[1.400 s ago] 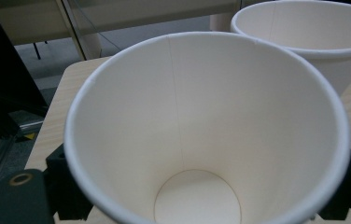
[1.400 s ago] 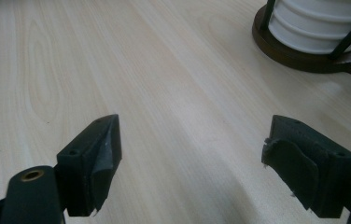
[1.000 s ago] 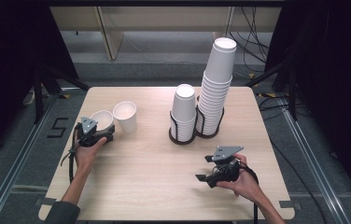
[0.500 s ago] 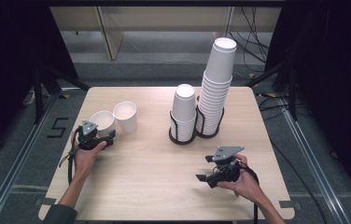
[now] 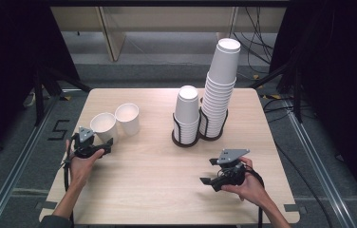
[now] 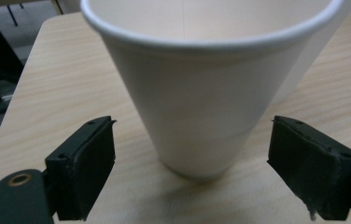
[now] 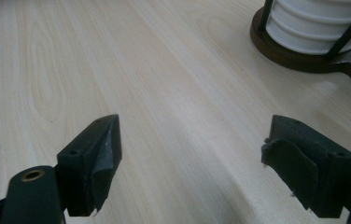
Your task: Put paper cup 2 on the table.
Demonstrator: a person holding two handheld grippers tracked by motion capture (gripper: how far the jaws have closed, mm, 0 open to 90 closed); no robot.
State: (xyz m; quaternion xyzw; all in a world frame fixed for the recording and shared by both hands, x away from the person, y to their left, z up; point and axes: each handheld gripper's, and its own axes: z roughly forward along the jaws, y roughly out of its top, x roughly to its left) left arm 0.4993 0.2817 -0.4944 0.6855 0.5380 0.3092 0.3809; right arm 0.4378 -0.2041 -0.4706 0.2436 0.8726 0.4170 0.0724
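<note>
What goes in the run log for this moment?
left gripper: open, fingers flanking near cup | right gripper: open, empty | cup stacks: untouched

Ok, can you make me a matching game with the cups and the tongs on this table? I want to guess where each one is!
Things:
1. tall cup stack
2. short cup stack
3. left tongs
4. right tongs

Places or states:
A. open over bare wood, near the table's front right
B. in the right ring of the black holder
C. open, just in front of a loose upright cup
D. in the left ring of the black holder

Pairs: 1-B, 2-D, 3-C, 4-A
</note>
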